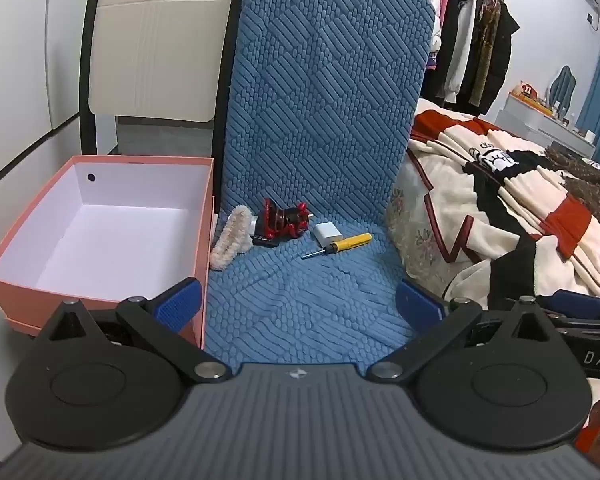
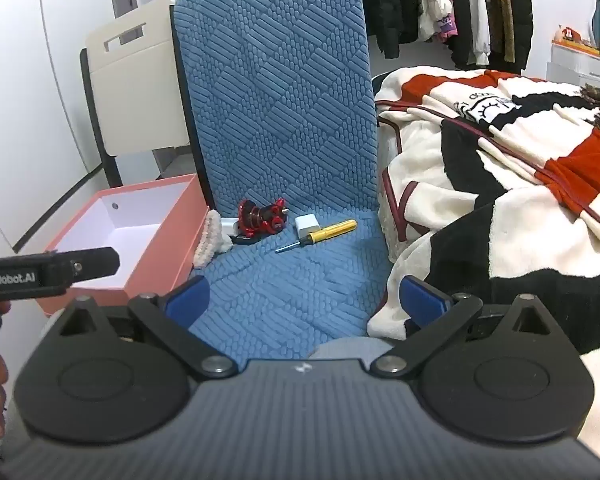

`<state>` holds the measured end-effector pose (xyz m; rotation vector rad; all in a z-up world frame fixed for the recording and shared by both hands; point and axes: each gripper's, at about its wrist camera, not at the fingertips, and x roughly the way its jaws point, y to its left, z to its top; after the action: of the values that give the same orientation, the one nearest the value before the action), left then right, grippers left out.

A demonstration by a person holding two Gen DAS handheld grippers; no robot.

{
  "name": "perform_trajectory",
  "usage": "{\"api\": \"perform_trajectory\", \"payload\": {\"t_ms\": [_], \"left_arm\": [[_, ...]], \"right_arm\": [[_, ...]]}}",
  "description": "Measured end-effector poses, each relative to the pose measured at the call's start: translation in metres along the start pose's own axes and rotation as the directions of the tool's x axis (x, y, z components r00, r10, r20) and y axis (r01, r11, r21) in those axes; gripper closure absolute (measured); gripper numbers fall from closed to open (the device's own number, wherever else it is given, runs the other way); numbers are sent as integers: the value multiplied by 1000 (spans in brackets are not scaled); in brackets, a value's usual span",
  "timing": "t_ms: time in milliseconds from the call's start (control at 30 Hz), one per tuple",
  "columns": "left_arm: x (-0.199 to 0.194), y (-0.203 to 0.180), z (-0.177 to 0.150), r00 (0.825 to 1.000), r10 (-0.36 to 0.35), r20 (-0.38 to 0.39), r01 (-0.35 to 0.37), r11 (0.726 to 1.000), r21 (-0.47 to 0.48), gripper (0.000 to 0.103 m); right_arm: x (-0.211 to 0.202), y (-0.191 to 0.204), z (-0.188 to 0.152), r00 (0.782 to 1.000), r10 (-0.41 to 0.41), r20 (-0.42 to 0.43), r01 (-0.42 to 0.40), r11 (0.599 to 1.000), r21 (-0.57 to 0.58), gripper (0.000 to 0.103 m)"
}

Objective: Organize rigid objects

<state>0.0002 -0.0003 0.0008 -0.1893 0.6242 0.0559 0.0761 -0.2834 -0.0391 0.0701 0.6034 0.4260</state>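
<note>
On the blue quilted chair seat (image 1: 300,300) lie a red and black toy (image 1: 286,220), a white charger block (image 1: 328,233), a yellow screwdriver (image 1: 342,245) and a fluffy cream piece (image 1: 230,242). The same toy (image 2: 262,216), charger (image 2: 307,226), screwdriver (image 2: 324,234) and cream piece (image 2: 212,242) show in the right wrist view. An empty pink box (image 1: 100,232) (image 2: 132,228) stands left of the seat. My left gripper (image 1: 300,306) is open above the seat's front, holding nothing. My right gripper (image 2: 304,300) is open as well, well short of the objects.
A cream chair back (image 1: 156,52) stands behind the box, against a white wall. A bed with a red, black and cream blanket (image 1: 500,208) (image 2: 500,152) borders the seat on the right. A clothes rack (image 1: 468,40) hangs behind. The left gripper's body (image 2: 48,272) crosses the right view's left edge.
</note>
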Motion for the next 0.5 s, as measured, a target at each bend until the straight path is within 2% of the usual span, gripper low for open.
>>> {"api": "perform_trajectory", "payload": {"t_ms": [100, 333, 500], "left_arm": [[-3, 5, 2, 1000, -20, 14, 20, 1000, -4, 0], [-4, 3, 3, 999, 12, 31, -11, 1000, -13, 0], [1, 2, 2, 1000, 10, 10, -9, 1000, -9, 0]], "right_arm": [[0, 0, -1, 1000, -8, 10, 8, 1000, -15, 0], [-3, -2, 11, 1000, 4, 15, -4, 1000, -5, 0], [5, -4, 3, 1000, 6, 9, -6, 1000, -11, 0]]}}
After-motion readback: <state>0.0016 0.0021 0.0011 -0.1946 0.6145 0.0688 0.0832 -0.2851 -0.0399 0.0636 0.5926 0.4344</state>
